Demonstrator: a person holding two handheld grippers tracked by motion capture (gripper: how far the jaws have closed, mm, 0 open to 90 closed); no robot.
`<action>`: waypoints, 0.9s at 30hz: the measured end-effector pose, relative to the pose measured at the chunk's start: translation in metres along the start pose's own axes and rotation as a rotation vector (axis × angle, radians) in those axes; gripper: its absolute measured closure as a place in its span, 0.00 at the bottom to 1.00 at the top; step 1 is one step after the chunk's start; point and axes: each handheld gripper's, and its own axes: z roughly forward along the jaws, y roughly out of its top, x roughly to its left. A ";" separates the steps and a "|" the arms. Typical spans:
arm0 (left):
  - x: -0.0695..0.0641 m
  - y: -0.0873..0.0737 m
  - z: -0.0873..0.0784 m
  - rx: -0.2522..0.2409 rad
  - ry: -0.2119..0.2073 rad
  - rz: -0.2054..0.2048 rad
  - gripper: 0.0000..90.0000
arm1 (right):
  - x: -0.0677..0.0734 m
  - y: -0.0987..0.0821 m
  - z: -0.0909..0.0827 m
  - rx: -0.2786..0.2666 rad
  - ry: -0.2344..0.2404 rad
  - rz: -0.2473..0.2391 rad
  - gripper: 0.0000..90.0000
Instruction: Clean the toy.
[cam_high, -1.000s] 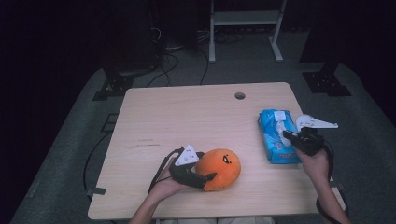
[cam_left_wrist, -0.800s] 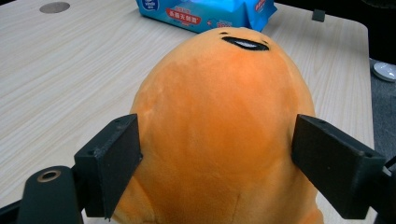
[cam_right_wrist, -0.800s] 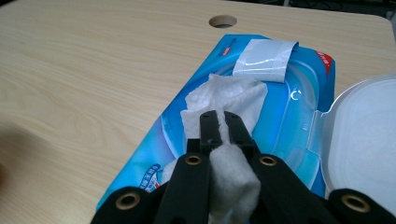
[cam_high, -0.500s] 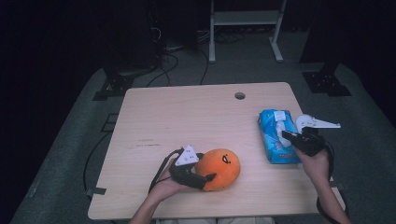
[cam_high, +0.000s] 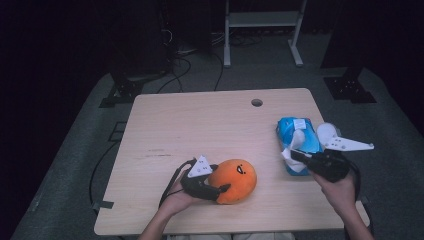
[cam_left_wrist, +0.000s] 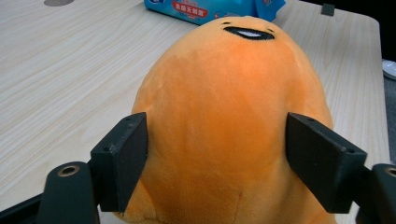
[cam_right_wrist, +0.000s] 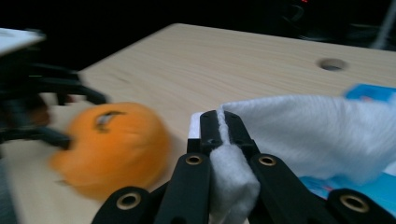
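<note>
Holding a white wipe (cam_right_wrist: 280, 126) tight between its closed jaws, the right gripper (cam_right_wrist: 219, 135) has the sheet partly out of the blue wipe pack (cam_high: 300, 135) at the right of the high view. I think the wipe could tear, or the whole pack could lift and slide, because nothing pins the pack down. The wipe could also slip out if the pull is too quick.

The left gripper (cam_left_wrist: 215, 158) has just been closing its jaws around the orange plush toy (cam_left_wrist: 224, 116), which sits between them at the lower middle of the high view. The pads are at the toy's sides, but I cannot tell if they press in yet. The toy is soft and round, so it could squish and pop out, or roll away.

Both things rest on a light wooden table (cam_high: 200, 125) with a small round hole (cam_high: 257, 102) near its far edge. Around it lie a grey floor (cam_high: 75, 165), some black cables (cam_high: 185, 75) and a metal frame (cam_high: 260, 30) at the top, in a dark room.
</note>
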 end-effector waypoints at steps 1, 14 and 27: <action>0.000 0.000 0.001 -0.004 -0.001 -0.005 0.26 | 0.009 0.001 -0.001 -0.004 0.027 -0.010 0.98; 0.002 -0.002 0.001 -0.004 -0.001 0.001 0.26 | 0.106 0.016 0.006 0.008 0.364 -0.097 0.98; 0.003 -0.002 0.002 -0.014 -0.013 0.006 0.26 | 0.118 0.016 0.035 0.066 0.482 -0.088 0.98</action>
